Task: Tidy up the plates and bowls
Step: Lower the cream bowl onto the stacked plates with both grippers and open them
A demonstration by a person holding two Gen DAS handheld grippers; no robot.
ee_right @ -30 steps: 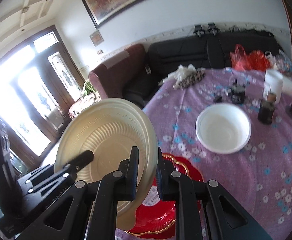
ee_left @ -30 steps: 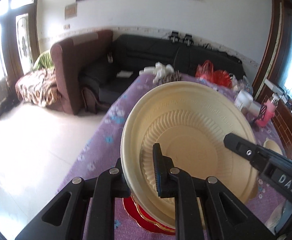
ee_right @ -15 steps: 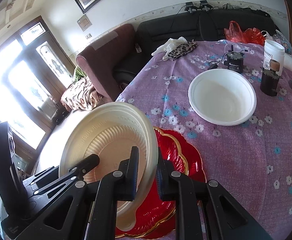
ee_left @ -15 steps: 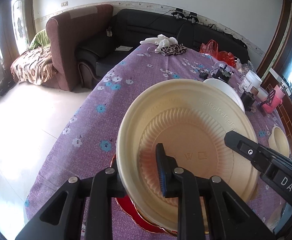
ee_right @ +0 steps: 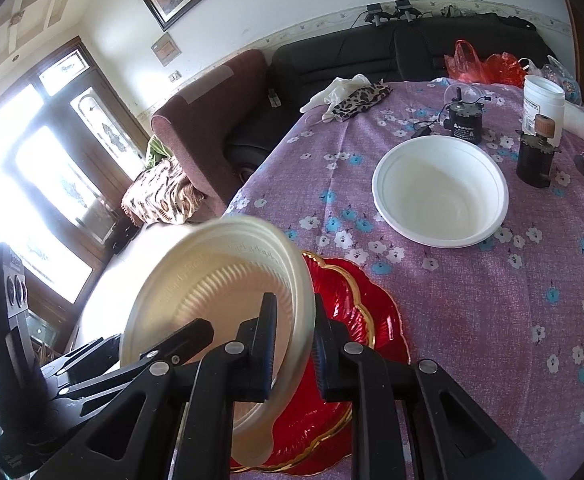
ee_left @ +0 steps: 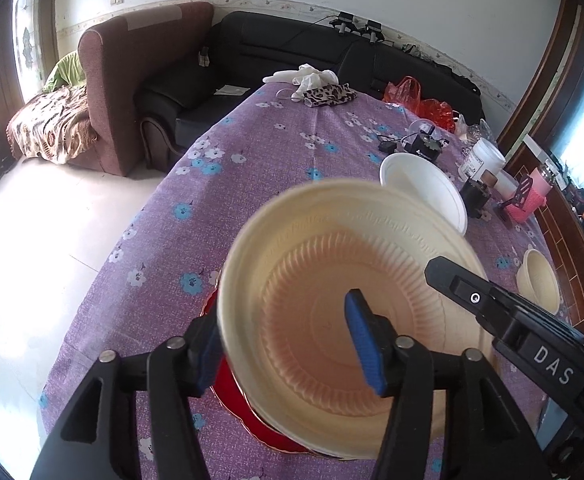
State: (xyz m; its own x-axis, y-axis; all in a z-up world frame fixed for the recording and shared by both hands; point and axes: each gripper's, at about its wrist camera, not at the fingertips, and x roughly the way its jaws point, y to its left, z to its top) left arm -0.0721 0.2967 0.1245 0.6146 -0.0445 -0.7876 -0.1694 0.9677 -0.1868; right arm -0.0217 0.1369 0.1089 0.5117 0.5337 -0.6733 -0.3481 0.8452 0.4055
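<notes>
Here we hold the cream plate [ee_left: 352, 320] tilted just above the red plate [ee_right: 356, 320], which lies on the desk [ee_right: 472, 300] near its front edge. Our left gripper [ee_left: 288, 344] has its fingers spread either side of the cream plate's rim, not visibly gripping; our right gripper [ee_right: 292, 340] pinches the opposite rim. We judge it best to level the cream plate, centre it over the red plate, lower gently, then release. The white bowl [ee_right: 440, 192] sits beyond the red plate.
</notes>
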